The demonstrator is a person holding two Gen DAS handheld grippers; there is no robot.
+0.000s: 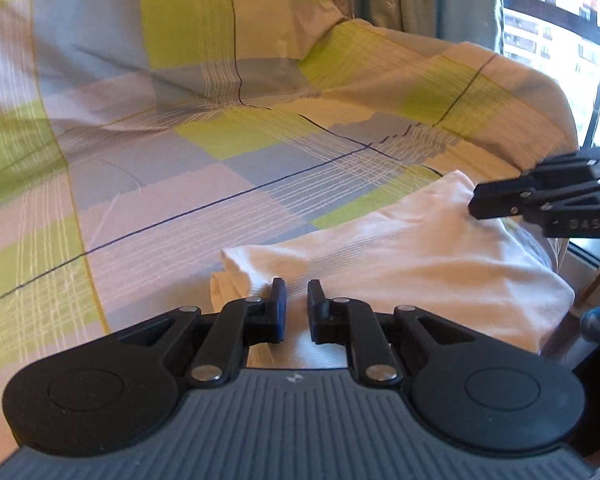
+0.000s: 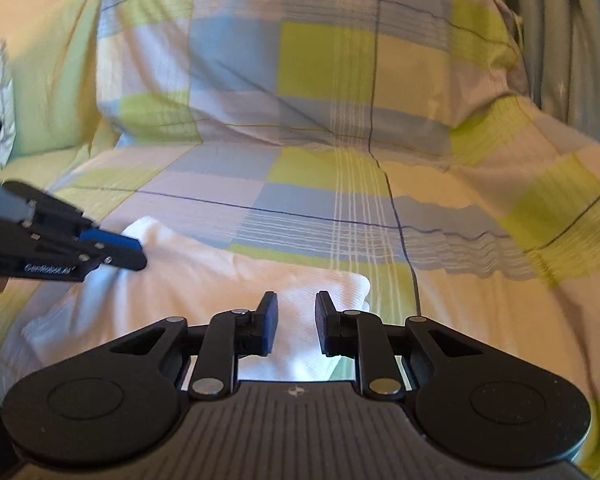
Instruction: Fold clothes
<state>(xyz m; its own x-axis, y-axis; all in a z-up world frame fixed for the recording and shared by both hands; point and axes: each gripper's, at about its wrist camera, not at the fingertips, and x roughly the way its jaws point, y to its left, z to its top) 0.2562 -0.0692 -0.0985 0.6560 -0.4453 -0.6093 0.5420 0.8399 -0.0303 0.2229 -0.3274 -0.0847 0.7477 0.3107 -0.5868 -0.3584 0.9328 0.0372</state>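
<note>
Lying folded on the bed: white garment, left claw and right claw both spread above it (gripping nothing), fold seemingly near finished; next, pinch an edge.

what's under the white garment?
The white garment lies folded on the checked bedsheet. Its own lower layers, and anything between them, are covered.

We look from just behind each gripper's fingers, low and close over the bed. Our left wrist view faces across the checked bedspread toward the window; our right wrist view faces the pillow. Both share the white garment and each other's gripper.
</note>
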